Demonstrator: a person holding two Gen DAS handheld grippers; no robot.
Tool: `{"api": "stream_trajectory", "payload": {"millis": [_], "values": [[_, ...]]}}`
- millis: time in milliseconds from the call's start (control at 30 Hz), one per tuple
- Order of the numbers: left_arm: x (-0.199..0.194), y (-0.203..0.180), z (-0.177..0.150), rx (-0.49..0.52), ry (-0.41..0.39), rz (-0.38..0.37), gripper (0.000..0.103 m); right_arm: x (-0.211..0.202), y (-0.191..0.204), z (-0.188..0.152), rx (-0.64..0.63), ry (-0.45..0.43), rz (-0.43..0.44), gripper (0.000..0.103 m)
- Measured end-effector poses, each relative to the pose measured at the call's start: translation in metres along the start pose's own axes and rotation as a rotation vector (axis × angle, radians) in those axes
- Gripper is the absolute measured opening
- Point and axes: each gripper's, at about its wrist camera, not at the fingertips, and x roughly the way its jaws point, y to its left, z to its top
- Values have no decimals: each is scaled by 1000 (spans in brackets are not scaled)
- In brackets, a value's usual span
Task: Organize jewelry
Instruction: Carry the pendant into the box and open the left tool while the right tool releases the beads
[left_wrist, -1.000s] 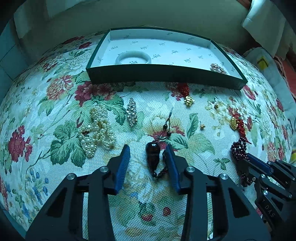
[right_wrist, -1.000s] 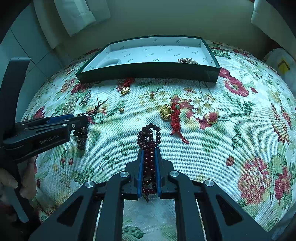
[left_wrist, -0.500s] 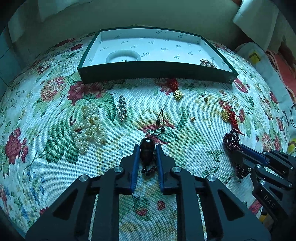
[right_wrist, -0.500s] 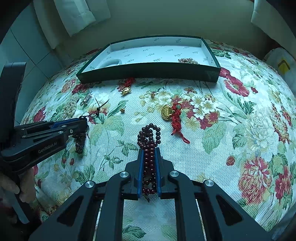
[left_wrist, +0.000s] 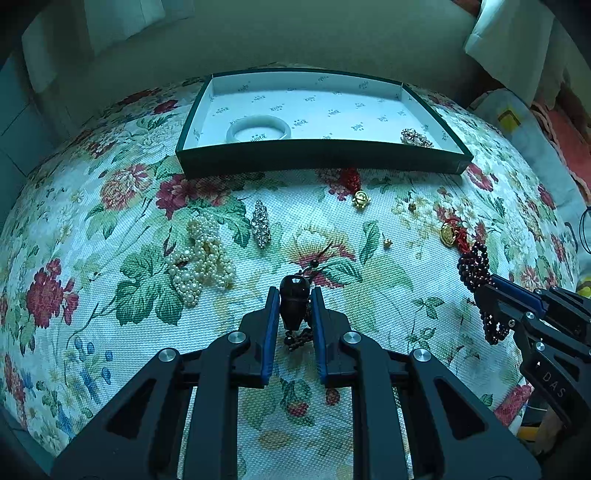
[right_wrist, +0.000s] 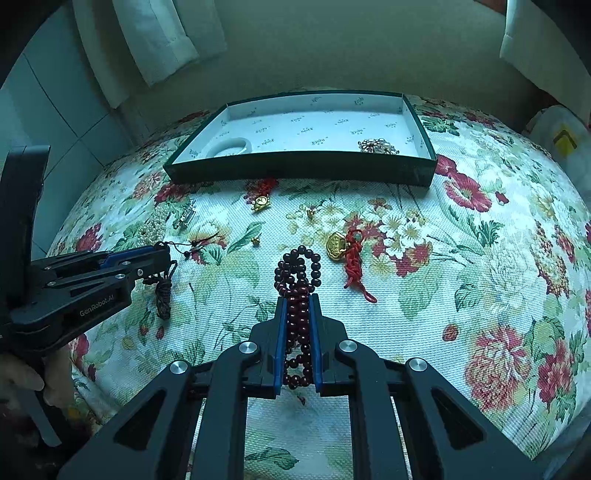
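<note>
Left gripper (left_wrist: 294, 308) is now pinching the dark pendant (left_wrist: 293, 301), no longer spread. Right gripper (right_wrist: 297, 312) is still clamping the bead bracelet (right_wrist: 297, 284); open cloth is lying mid-frame before the tray (left_wrist: 321, 162).

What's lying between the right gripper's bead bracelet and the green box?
In the right wrist view, between the dark red bead bracelet and the green box lie only a tiny gold stud and bare floral cloth.
</note>
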Motion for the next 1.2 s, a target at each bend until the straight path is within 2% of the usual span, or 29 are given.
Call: {"api": "stream_trajectory", "payload": {"millis": [333,700,933,1200], "values": [[-18,-7,16,17,-57,-13,17,-13,-6,13,10,-43,2,11],[-26,-12,44,23,-110,-28,17,-16,-13,47,17,-103,4,11],[-23,-18,85,32,-167,-34,17,-4,-17,83,17,-148,10,11],[-1,-28,142,41,-219,-37,17,16,-23,135,11,-208,10,11]]}}
